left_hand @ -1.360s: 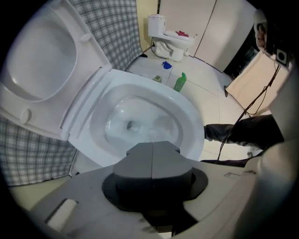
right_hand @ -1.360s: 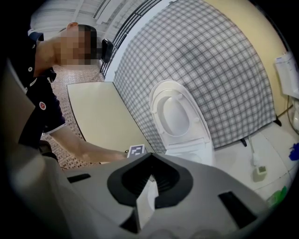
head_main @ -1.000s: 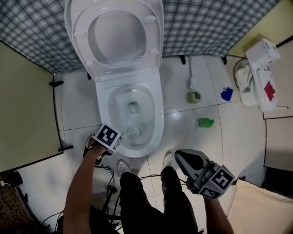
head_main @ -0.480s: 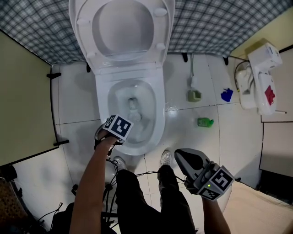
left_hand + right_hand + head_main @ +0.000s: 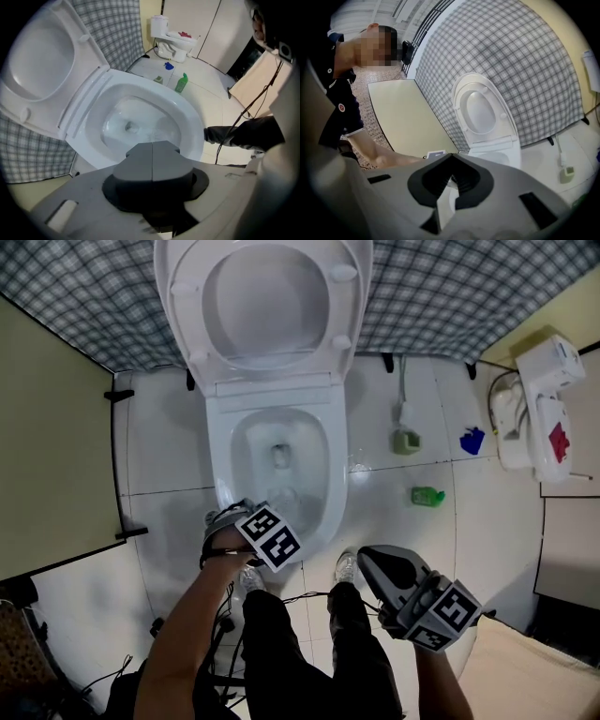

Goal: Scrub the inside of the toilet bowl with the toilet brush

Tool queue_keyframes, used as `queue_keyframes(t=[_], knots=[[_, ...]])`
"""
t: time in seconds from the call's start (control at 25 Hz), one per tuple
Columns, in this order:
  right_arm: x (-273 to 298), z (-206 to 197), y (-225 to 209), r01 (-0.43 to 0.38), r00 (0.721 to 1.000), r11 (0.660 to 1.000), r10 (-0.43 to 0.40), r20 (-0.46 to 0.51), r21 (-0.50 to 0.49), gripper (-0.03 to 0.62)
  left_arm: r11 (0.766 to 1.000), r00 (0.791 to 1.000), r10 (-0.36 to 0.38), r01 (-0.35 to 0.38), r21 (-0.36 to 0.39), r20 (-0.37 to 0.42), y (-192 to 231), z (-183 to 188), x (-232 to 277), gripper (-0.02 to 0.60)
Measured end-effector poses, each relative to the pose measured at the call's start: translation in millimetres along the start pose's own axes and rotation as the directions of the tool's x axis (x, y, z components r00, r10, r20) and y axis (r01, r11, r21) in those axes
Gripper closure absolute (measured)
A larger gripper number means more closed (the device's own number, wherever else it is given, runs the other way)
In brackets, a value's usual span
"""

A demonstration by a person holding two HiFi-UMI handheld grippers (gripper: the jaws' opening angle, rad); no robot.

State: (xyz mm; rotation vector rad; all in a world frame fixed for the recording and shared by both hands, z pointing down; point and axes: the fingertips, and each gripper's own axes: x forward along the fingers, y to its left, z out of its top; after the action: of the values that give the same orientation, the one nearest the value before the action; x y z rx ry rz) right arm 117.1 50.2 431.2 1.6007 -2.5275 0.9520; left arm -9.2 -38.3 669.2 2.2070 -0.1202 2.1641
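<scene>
1. Left claw (image 5: pixel 152 143), jaws drawn together and aimed straight down over the near rim, appears clamped on the toilet brush (image 5: pixel 283 495), whose handle the jaws hide.
2. Right claw (image 5: pixel 452 157) hangs closed and empty, well clear of the toilet.
3. Done well, this stroke likely calls for firm pressure and circling sweeps along the toilet bowl (image 5: pixel 336 474) wall, up under the rim, without splashing.
4. Brush head shows only as a pale, bristly blur low inside the wet white bowl, just short of the drain.
</scene>
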Motion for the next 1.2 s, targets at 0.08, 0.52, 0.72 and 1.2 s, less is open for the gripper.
queue_keyframes(t=[0.08,0.52,0.72,1.2], knots=[[-2,-2,-5,0.019,1.000,1.000,-0.019,0.002,0.002,0.594,0.999,1.000,0.026,-0.026,0.019,-0.016,10,10,11,0.420],[-15,-15,-37,0.100,0.995,0.994,-0.101,0.016,0.048,0.594,0.995,0.995,0.090,-0.087,0.050,-0.053,59,49,67,0.420],[-27,-18,-54,0.138,0.990,0.989,-0.139,0.025,0.062,0.594,0.995,0.994,0.095,-0.095,0.007,-0.045,71,56,84,0.419],[-30,-1,-54,0.119,0.992,0.991,-0.122,0.044,0.060,0.594,0.973,0.973,0.226,-0.228,0.044,0.041,96,68,20,0.423]])
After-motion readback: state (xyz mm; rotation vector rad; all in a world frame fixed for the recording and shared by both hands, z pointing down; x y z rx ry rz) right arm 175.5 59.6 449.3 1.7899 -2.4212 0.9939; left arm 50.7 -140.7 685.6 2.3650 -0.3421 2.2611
